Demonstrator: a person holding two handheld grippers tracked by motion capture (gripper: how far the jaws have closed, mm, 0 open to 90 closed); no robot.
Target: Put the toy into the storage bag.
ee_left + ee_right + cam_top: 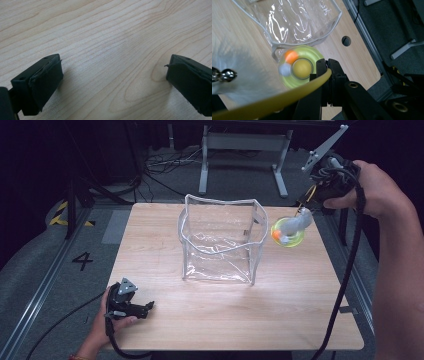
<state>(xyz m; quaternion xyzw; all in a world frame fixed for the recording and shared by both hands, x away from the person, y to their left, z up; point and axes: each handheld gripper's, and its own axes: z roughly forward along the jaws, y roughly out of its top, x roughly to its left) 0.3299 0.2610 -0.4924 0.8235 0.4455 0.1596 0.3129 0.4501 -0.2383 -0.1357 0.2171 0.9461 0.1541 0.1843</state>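
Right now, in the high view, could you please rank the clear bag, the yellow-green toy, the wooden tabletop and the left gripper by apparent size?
1. wooden tabletop
2. clear bag
3. left gripper and yellow-green toy: they look alike, and the toy is lifted toward the camera, so I won't rank them.

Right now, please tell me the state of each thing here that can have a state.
Clear bag: upright, mouth open, nothing visible inside.
Yellow toy: lifted off the table, beside the bag, dangling from its cord.
Right gripper: shut on the toy's yellow cord.
Left gripper: open, holding nothing, low over the table.
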